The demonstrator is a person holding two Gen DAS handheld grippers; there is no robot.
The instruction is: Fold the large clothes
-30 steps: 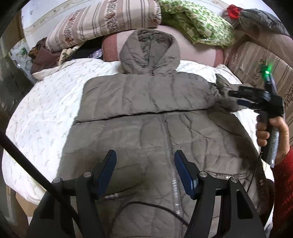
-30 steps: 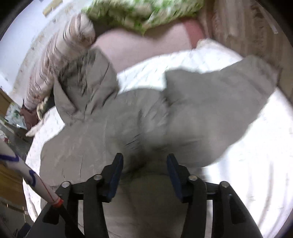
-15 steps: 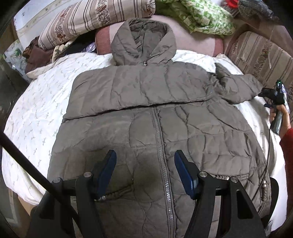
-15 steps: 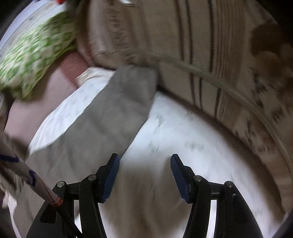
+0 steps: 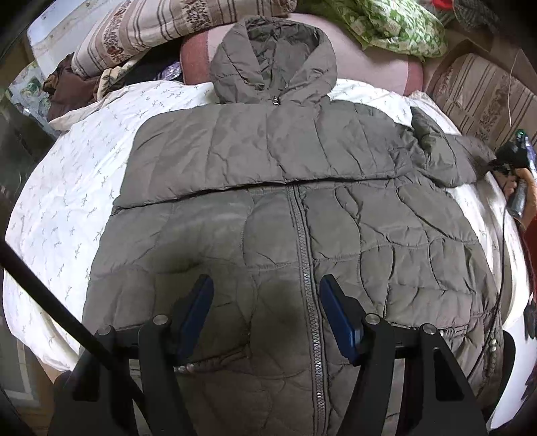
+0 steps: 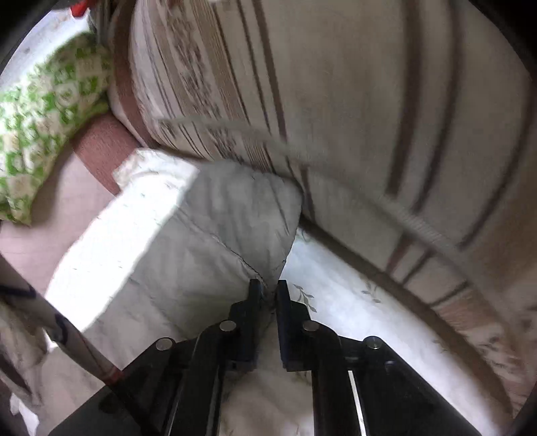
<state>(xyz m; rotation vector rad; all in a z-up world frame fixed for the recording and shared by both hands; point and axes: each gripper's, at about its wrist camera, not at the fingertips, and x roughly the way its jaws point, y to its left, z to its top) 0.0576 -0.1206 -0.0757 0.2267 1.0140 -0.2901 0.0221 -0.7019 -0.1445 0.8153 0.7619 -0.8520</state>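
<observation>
**One sleeve folded, one sleeve in the grip, the body still to fold**

The right hand-held gripper (image 6: 267, 296) has its jaws pressed together on the cuff end of the jacket's sleeve (image 6: 214, 228), at the bed's edge beside a striped cushion (image 6: 335, 100). The left hand-held gripper (image 5: 266, 313) hovers with jaws apart and empty over the lower front of the grey quilted jacket (image 5: 369, 241), near its zipper (image 5: 303, 255).

The jacket lies face up on the white printed bedsheet (image 5: 67, 201), hood (image 5: 275, 63) toward the pillows. One sleeve already lies folded across the chest. I judge that the gripped sleeve must come across next, then the body and the hood.

A striped pillow (image 5: 161, 26), a green patterned cloth (image 5: 399, 26) and dark clothes (image 5: 67, 87) crowd the head of the bed. The cushion leaves little room on the right side.
</observation>
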